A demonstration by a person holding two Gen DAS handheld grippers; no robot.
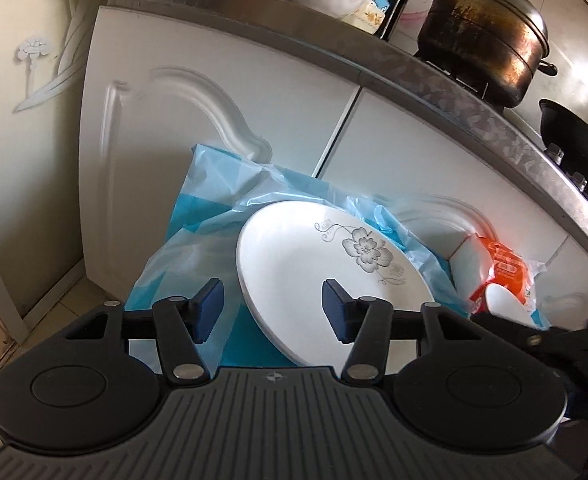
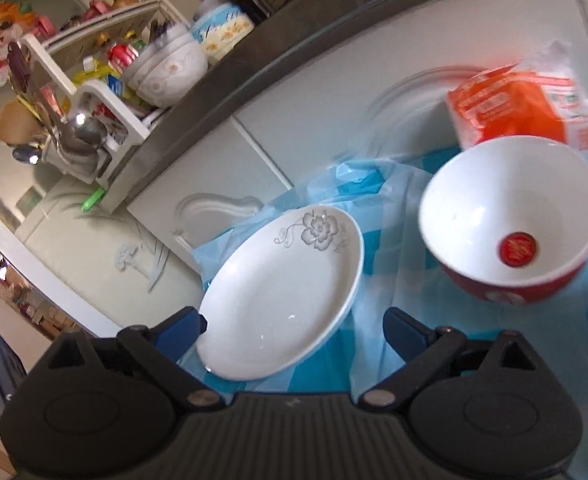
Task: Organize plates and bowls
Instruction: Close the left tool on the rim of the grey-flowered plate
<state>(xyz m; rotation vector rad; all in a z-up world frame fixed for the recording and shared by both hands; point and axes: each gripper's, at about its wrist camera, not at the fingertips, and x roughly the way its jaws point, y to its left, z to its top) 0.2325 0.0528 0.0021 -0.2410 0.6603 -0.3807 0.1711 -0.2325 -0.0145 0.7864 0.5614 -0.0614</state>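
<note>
While both grippers sit low over the blue plastic sheet [image 1: 198, 216], left gripper [image 1: 270, 308] straddles the plate [image 1: 326, 276] rim, pads not touching. Right gripper [image 2: 294, 330] spread wide, holding nothing. Red bowl [image 2: 510, 220] beside plate, near orange packet [image 2: 522, 108].

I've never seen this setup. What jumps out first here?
A white plate with a grey flower lies on crinkled blue plastic sheeting in front of white cabinet doors. Beside it stands a red bowl, white inside. Above on the counter sits a scorched metal pot.
</note>
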